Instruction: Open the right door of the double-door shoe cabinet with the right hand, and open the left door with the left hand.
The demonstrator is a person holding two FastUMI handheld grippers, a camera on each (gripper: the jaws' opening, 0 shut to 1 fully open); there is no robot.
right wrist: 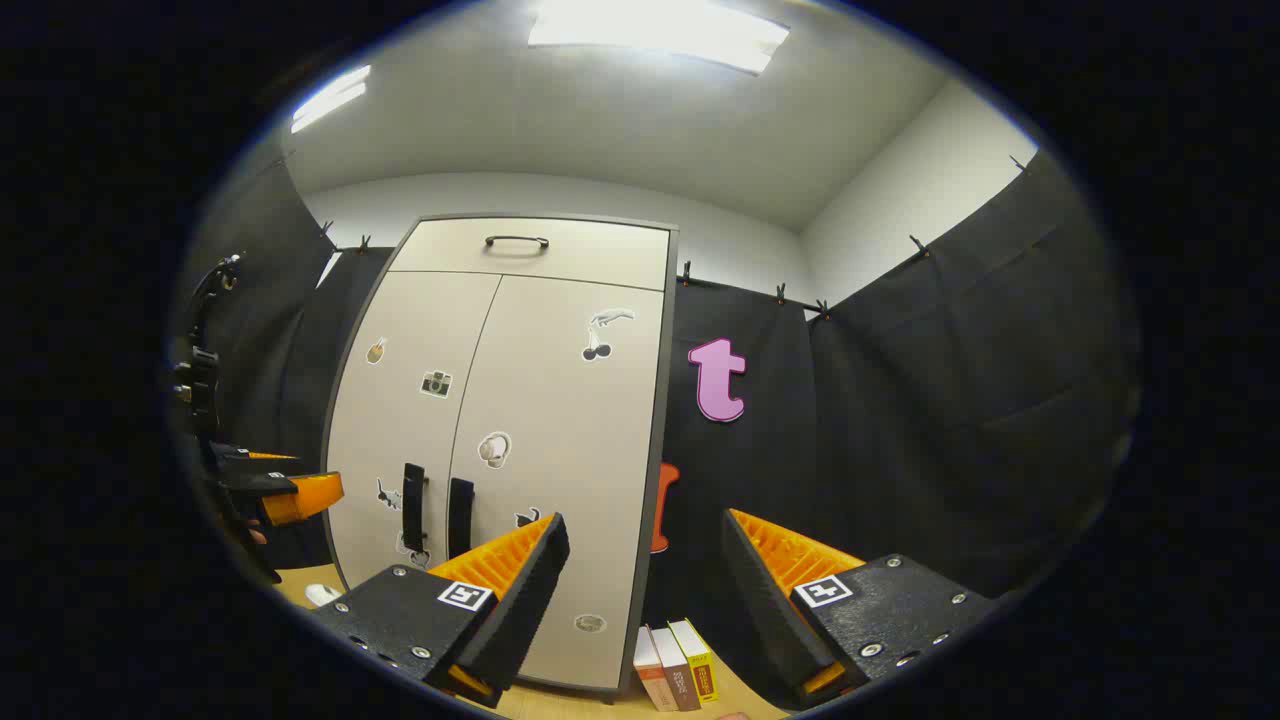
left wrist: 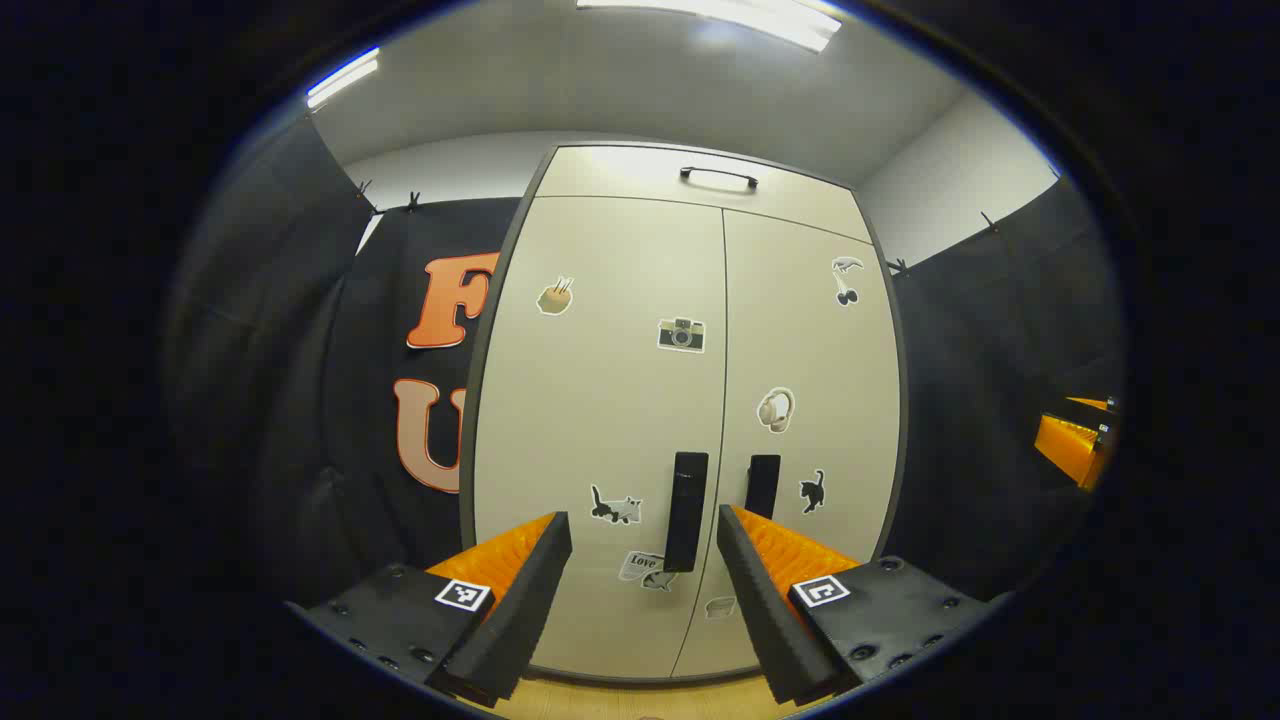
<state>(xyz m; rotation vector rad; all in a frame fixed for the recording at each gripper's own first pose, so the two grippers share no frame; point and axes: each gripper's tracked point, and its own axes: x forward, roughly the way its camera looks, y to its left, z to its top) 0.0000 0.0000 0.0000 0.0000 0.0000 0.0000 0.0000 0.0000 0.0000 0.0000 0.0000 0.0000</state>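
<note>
- The shoe cabinet (left wrist: 690, 400) stood shut on a pale wood floor (right wrist: 620, 705) against black cloth.
- Left hand-held gripper (left wrist: 645, 560) hung spread before the door handles (left wrist: 686, 510).
- Right hand-held gripper (right wrist: 645, 565) gaped, empty, above books (right wrist: 675, 665) beside the cabinet.

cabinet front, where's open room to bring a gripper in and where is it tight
Both doors are shut. Open room lies in front of the left door and right door, above the handles. It is tight at the middle seam, where the left handle and right handle stand side by side. On the floor right of the cabinet, books crowd its base.
</note>
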